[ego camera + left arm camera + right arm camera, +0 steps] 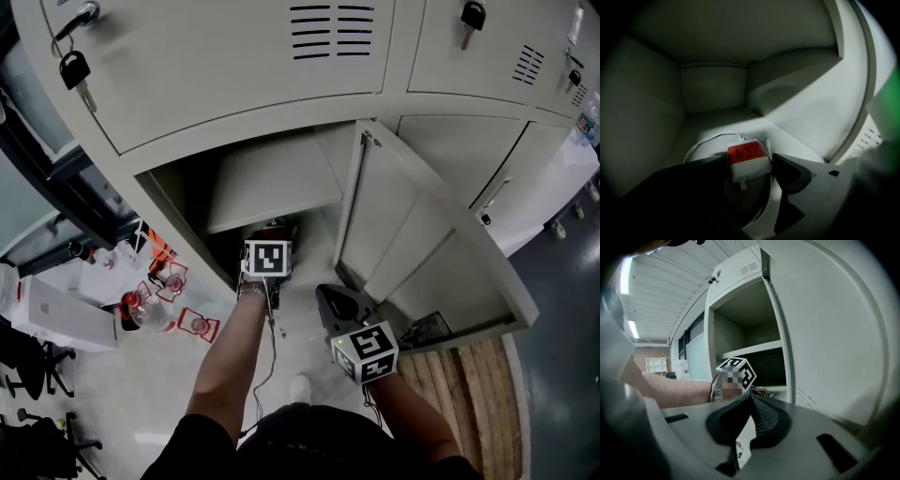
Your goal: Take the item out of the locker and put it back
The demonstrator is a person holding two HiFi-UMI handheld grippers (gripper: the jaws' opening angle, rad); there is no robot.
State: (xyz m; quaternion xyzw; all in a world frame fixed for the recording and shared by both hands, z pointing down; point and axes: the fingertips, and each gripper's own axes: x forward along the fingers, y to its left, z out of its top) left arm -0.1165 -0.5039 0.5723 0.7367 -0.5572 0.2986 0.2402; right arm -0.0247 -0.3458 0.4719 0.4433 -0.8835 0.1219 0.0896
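Left gripper view: left claw (750, 161) apart around boxy red-white charger (746, 158); right claw (751, 398) together.

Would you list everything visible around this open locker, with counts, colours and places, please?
lockers: several, pale grey; one low unit open, door swung out
charger: one, red and white, on the open locker's floor
cable: one, white, looped beside the charger
keys: at least two, black-headed, in upper locker locks
bottles: a few, clear, floor at left
wooden boards: several, light brown, floor at right
left gripper: one, black jaws open either side of the charger
right gripper: one, black jaws shut, by the open door
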